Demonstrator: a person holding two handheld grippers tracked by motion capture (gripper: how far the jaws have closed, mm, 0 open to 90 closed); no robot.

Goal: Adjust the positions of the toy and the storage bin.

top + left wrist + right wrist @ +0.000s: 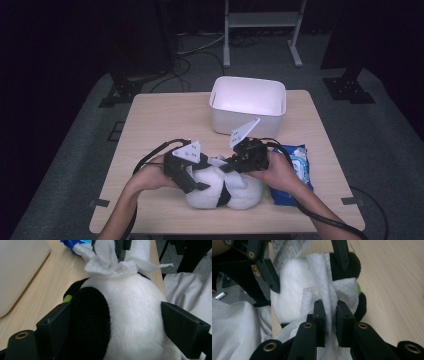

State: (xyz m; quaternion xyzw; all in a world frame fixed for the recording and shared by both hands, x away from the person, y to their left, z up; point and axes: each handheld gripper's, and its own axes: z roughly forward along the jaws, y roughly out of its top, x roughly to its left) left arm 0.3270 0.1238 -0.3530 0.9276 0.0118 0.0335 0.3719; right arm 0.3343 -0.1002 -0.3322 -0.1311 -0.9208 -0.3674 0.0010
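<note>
Here, a wipe is rubbed over a pinned plush toy.

Nearest, the left gripper (192, 186) clamps the black-and-white plush toy (225, 188) at the table's (160, 120) six o'clock edge, steadying it; the right gripper (331, 312) pinches the white wipe (324, 293) against its top. The blue wipe packet (297, 170) lies at three o'clock, the white bin (248, 102) at twelve.

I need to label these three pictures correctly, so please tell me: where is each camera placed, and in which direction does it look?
High view: above the person's side, looking forward and down at the light wooden table; both forearms enter from below.
Left gripper view: rides on the left tongs, facing the black-and-white plush toy between its jaws.
Right gripper view: rides on the right tongs, jaws pinching a white wet wipe.
Shared: both gripper views show the plush toy and the wipe.
</note>
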